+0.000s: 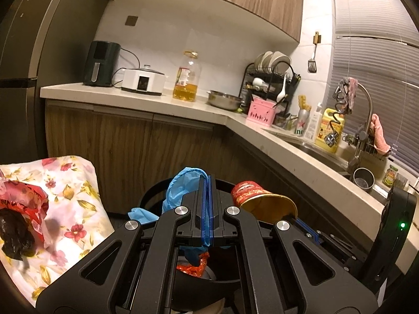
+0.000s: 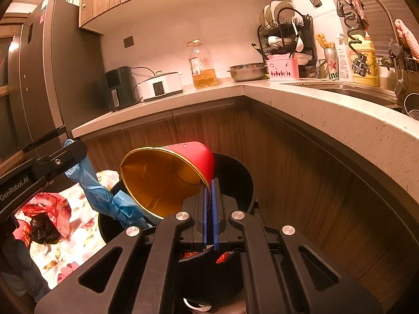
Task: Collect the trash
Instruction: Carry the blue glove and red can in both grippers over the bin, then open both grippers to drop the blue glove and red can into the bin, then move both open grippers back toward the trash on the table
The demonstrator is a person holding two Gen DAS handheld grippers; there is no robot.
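The left gripper (image 1: 207, 204) sits at the bottom centre of its view, fingers pinching a blue glove (image 1: 180, 188) that drapes to the left over the black bin (image 1: 154, 196). Right of it, the red cup (image 1: 262, 198) tilts over the bin. In the right wrist view the right gripper (image 2: 209, 209) pinches the rim of the cup (image 2: 167, 175), its gold inside facing the camera, above the bin (image 2: 235, 178). A red wrapper (image 1: 23, 198) and a dark lump (image 1: 15, 235) lie on the flowered cloth (image 1: 76, 209) at lower left.
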